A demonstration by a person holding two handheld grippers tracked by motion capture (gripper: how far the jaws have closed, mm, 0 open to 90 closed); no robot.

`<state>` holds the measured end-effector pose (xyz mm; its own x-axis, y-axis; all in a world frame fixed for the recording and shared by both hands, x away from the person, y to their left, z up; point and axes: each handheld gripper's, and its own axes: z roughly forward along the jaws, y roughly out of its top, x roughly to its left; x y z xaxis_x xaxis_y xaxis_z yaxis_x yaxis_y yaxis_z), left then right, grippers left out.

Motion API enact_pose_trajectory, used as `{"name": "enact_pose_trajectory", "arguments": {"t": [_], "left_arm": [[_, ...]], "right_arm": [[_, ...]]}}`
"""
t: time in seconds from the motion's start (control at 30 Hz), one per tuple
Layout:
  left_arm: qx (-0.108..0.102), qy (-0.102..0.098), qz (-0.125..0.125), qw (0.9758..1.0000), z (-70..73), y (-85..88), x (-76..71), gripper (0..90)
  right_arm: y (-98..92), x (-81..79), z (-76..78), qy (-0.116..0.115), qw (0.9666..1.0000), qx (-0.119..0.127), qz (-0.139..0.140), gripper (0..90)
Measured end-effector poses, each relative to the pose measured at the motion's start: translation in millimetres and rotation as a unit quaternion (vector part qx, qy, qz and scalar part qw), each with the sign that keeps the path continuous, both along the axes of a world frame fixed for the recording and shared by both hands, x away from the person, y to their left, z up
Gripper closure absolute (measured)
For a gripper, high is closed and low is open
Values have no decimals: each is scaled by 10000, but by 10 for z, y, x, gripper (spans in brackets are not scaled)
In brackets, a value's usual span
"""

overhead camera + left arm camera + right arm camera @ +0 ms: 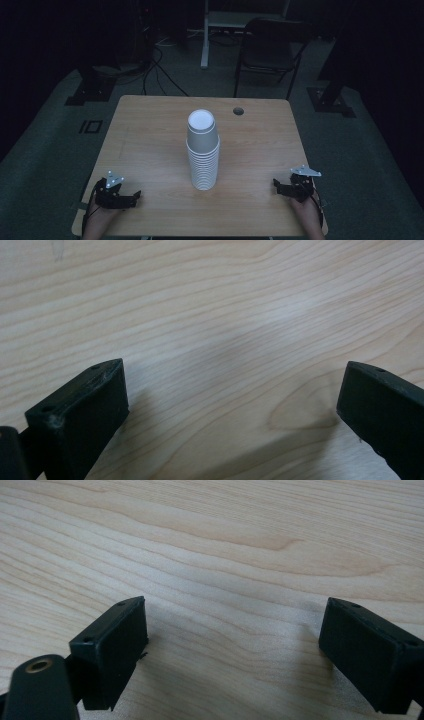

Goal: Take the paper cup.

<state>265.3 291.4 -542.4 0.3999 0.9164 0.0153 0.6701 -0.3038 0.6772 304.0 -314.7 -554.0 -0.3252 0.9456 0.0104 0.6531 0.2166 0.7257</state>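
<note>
A tall stack of white paper cups (203, 152) stands upside down in the middle of the wooden table (150, 145). My left gripper (136, 195) rests near the front left corner, held in a hand, well left of the stack. In the left gripper view its jaws are wide apart over bare wood, left gripper (232, 400) open with nothing between. My right gripper (276, 185) lies near the front right corner, pointing toward the stack. Its own view shows the right gripper (232, 635) open over bare wood grain.
A round cable hole (238, 111) sits in the table's far right part. Behind the table stand a dark folding chair (270, 47), a white desk leg (205, 35) and cables on the dark floor (160, 65).
</note>
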Motion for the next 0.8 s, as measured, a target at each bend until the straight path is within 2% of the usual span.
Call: {"name": "enact_pose_trajectory", "arguments": {"t": [0.1,0.27,0.33,0.4,0.47,0.53,0.67,0.8], "left_arm": [[-182,-86,-139,9997,54,-45,-4,10],[-191,-215,-444,9986,152,-166,-18,11],[-182,-308,-622,9974,184,-218,-27,41],[-176,-296,-657,9972,214,-261,-19,44],[-298,-288,-713,9966,247,-286,-12,44],[-332,-420,-728,9959,283,-322,-14,43],[-479,-457,-895,9938,348,-380,0,43],[-511,-526,-1039,9919,406,-447,1,43]], "right_arm": [[0,0,0,1,10000,1,-4,113],[0,0,0,-1,10000,1,-1,113],[0,0,0,-1,10000,1,-2,113],[0,0,0,-1,10000,2,-3,113],[1,1,0,1,10000,4,-5,113],[2,4,0,2,10000,3,-5,113],[2,3,0,2,10000,3,-5,113],[2,3,0,1,10000,3,-5,114]]}}
